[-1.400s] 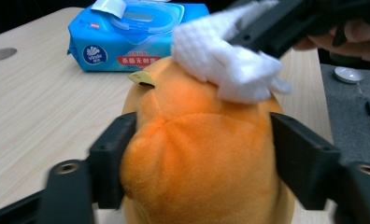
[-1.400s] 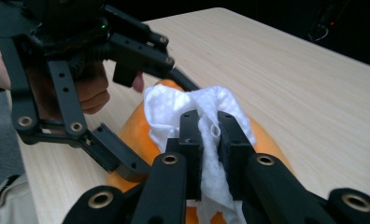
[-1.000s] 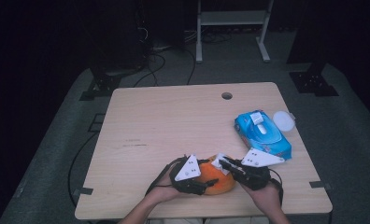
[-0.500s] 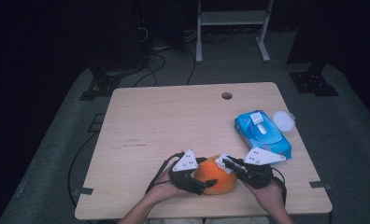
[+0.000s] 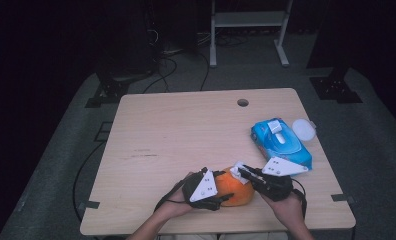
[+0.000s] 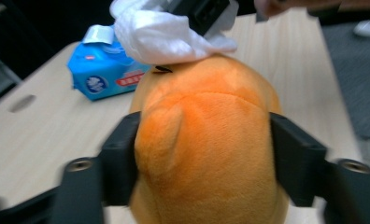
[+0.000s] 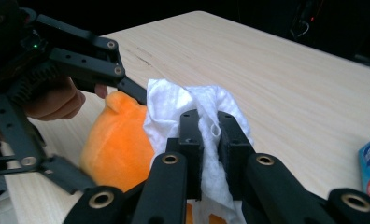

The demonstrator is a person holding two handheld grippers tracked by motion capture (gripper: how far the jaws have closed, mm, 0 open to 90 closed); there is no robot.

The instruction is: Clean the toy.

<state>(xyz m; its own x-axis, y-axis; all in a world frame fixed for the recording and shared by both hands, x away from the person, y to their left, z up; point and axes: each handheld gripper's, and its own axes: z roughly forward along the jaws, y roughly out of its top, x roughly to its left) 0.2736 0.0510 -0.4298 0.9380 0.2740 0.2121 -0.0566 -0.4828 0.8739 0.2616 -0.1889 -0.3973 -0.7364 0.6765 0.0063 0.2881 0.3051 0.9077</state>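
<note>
Shifting a little since a second ago: right gripper [image 7: 210, 128] sliding up over the orange plush toy [image 6: 206, 140], away from the wipes pack [image 5: 281, 142]. Pinching a white wipe [image 7: 188, 105] tight between nearly closed jaws, pressing it onto the toy's top. Clamping the toy's sides with the left gripper [image 6: 204, 154], jaws spread wide around it. Risking the wipe slipping out or bunching if dragged too hard, or the soft toy squirming free. Looking fuzzy, rounded, bright orange, sitting on the table [image 5: 186, 130] near its front edge, just left of the pack.
</note>
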